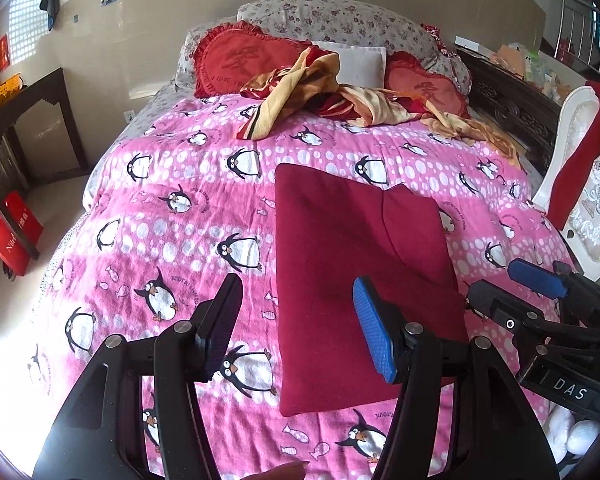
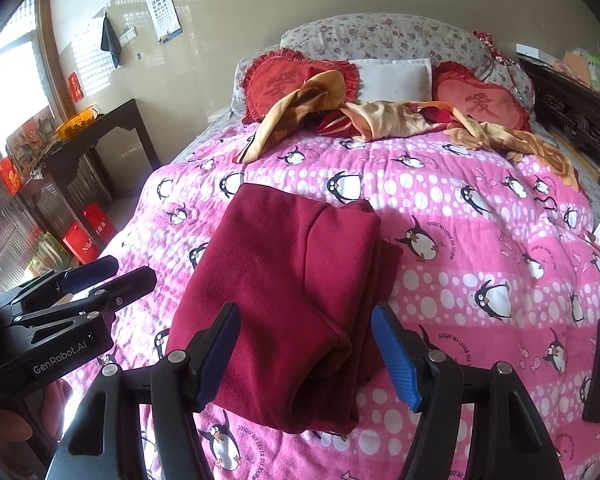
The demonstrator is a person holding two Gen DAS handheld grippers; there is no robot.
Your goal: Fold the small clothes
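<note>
A dark red garment [image 1: 352, 264] lies folded into a long rectangle on the pink penguin blanket [image 1: 172, 208]; it also shows in the right wrist view [image 2: 296, 280], with its layered edges on the right side. My left gripper [image 1: 300, 324] is open and empty, held above the garment's near left edge. My right gripper [image 2: 306, 354] is open and empty, held above the garment's near end. Each gripper appears in the other's view: the right one [image 1: 512, 284] beside the garment's right edge, the left one [image 2: 112, 276] to its left.
A crumpled yellow and red cloth [image 1: 320, 88] lies near two red heart cushions [image 1: 236, 60] and pillows at the bed's head. A dark side table [image 1: 24, 120] and red bags [image 1: 14, 236] stand left of the bed. A white chair [image 1: 588, 184] stands on the right.
</note>
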